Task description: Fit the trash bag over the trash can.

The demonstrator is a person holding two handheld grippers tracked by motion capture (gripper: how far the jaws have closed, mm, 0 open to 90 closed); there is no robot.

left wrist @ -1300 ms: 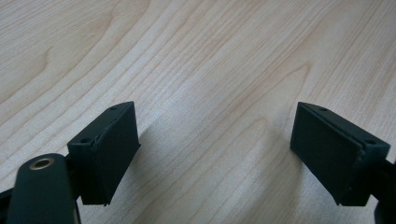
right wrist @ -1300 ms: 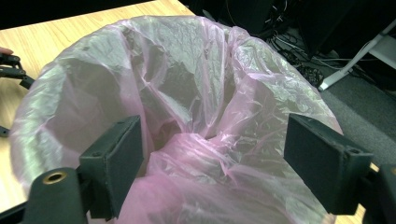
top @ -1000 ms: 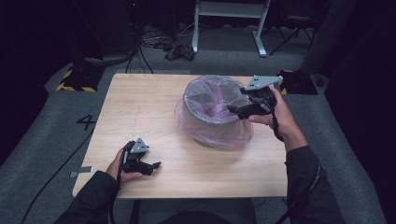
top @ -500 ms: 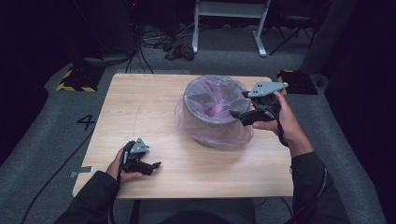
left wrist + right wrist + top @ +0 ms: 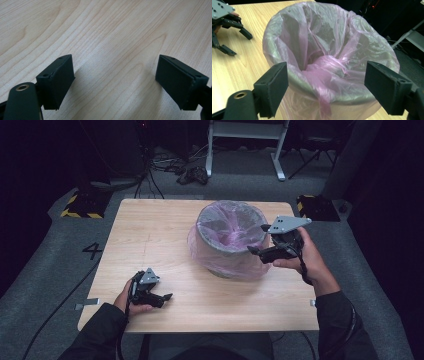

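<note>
A wooden table (image 5: pixel 150 240) stands on grey floor (image 5: pixel 45 265), with tangled cables (image 5: pixel 192 172), perhaps, and white frame legs (image 5: pixel 245 140) behind.

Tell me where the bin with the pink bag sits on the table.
In the high view the bin stands right of the table's middle, toward the far edge, with the right gripper at its near-right rim.

Dark lab: floor cables (image 5: pixel 165 167), hazard tape (image 5: pixel 80 213)

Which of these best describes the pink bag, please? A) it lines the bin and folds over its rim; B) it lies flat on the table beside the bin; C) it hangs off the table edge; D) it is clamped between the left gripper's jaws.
A: the pink bag lines the bin, its edge draped outside the rim.
</note>
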